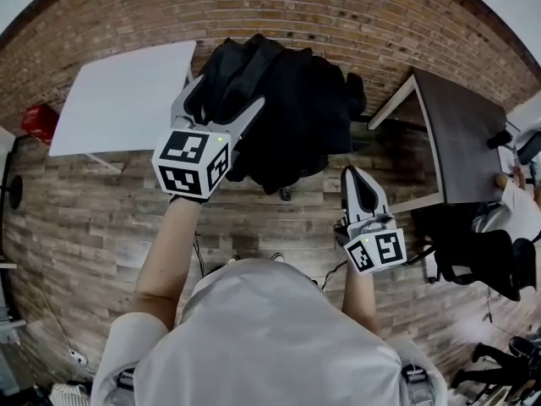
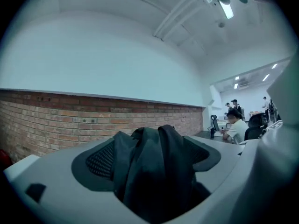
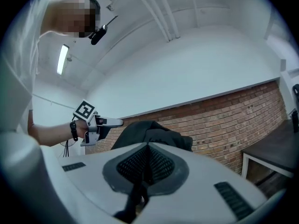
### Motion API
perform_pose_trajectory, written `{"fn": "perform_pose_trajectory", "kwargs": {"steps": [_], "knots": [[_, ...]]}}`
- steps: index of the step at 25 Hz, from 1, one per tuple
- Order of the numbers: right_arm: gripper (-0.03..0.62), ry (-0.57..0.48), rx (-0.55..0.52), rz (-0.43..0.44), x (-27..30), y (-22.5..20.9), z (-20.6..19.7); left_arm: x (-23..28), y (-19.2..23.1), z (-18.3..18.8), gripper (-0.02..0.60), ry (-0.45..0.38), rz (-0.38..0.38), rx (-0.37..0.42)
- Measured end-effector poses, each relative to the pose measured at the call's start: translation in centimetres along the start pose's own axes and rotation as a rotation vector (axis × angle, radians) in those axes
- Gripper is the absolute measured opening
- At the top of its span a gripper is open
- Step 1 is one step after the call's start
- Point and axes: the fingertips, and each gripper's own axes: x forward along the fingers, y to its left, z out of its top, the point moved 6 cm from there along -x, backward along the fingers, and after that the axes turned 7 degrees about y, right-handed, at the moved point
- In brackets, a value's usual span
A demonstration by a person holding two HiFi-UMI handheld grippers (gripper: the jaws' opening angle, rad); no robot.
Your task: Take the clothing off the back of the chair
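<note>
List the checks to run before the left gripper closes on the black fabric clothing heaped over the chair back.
1. Left gripper: jaws apart, ok.
2. Black fabric clothing between them: ok, its folds fill the gap in the left gripper view.
3. Grip on the fabric: not ok, the jaws do not press on it yet.
4. Right gripper shut and clear of the clothing: ok.
5. Clothing free of snags on the chair back: cannot tell, the heap hides it.
</note>
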Motion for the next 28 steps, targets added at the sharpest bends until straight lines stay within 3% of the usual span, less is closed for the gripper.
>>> {"fn": "perform_pose_trajectory", "kwargs": {"steps": [4,7,11,13,19,24,28], "knots": [[0.018,0.000,0.014,-0.004,-0.6,-0.6,-0.1,2.7,1.0,0.1,0.552,0.099,-0.081,-0.021],[0.018,0.000,0.043,-0.013,-1.3,-1.2,-0.4,4.6,2.4,-0.1,0.566,0.183,-0.097,-0.018],[0.018,-0.010,0.104,-0.015,-2.1,-1.6,-0.7,6.4,2.6,-0.2,0.574,0.195,-0.223,-0.167],[0.018,-0.019,0.130,-0.010,-2.4,-1.7,-0.7,6.7,1.8,0.5,0.574,0.191,-0.266,-0.195],[0.018,-0.028,0.168,0.001,-2.3,-2.0,-0.8,8.8,-1.3,2.0,0.575,0.260,-0.247,-0.088],[0.018,-0.029,0.174,0.025,-2.0,-1.9,-0.8,11.1,-3.3,2.0,0.575,0.352,-0.144,0.066],[0.018,-0.047,0.172,0.008,-2.6,-2.6,-0.7,12.8,-2.3,0.9,0.577,0.397,-0.123,0.061]]}}
